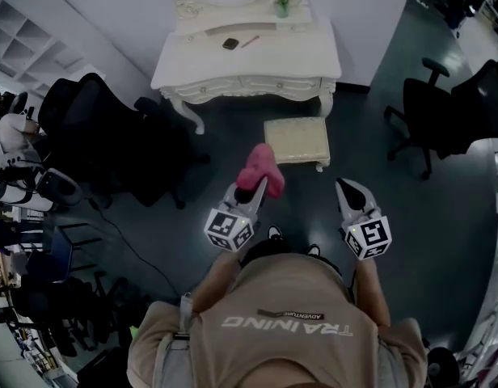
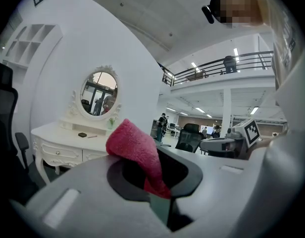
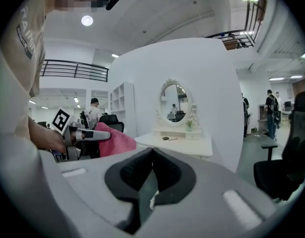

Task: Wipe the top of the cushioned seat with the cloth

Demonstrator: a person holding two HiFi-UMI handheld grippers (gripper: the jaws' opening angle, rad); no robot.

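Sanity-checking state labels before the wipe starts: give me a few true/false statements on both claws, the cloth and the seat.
1. The left claw is shut on the fluffy pink cloth. True.
2. The right claw holds a second cloth. False: it is shut and empty.
3. The pink cloth lies flat on the cream cushioned seat. False: it is held up in the left claw, off the seat.
4. The seat stands in front of the white carved dressing table. True.
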